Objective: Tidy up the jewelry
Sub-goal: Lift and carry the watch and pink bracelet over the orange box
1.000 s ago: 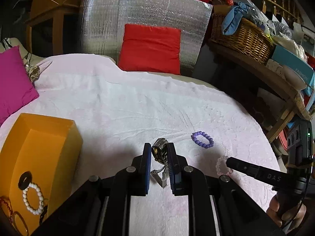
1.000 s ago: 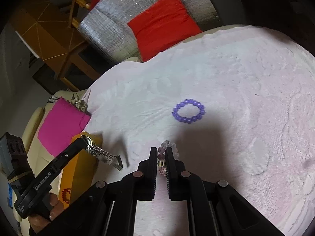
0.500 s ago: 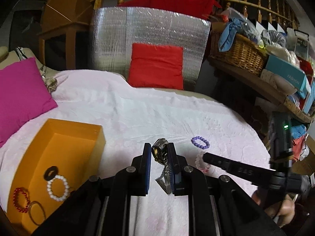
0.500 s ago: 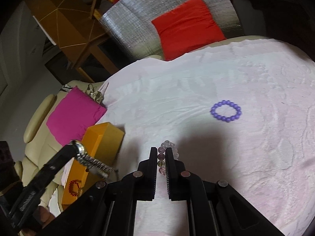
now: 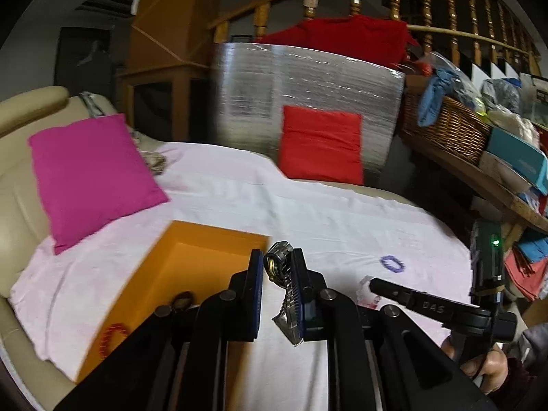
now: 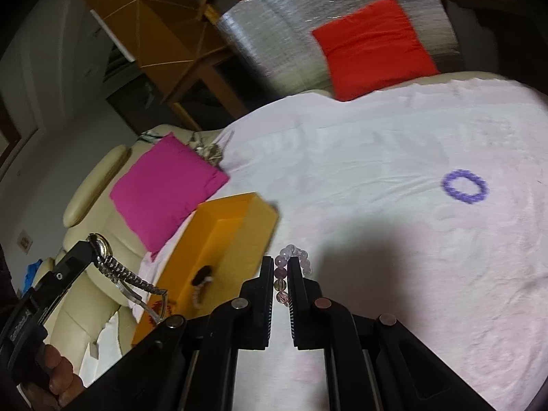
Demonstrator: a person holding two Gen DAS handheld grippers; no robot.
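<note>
Silver link-band watch (image 5: 279, 267) pinched in left hand-held gripper (image 5: 278, 263), pale bead bracelet (image 6: 284, 274) in right hand-held gripper (image 6: 281, 275)

Both carried up and left toward the orange box (image 5: 191, 267): left gripper (image 5: 278, 267) with the watch (image 5: 279, 260) now at its near corner, right gripper (image 6: 281, 267) with the pale bracelet (image 6: 291, 257) beside it, purple bracelet (image 6: 464, 186) farther off

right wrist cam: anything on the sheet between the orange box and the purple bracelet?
Nothing lies there: right wrist view shows bare pink sheet between orange box and purple bracelet.
</note>
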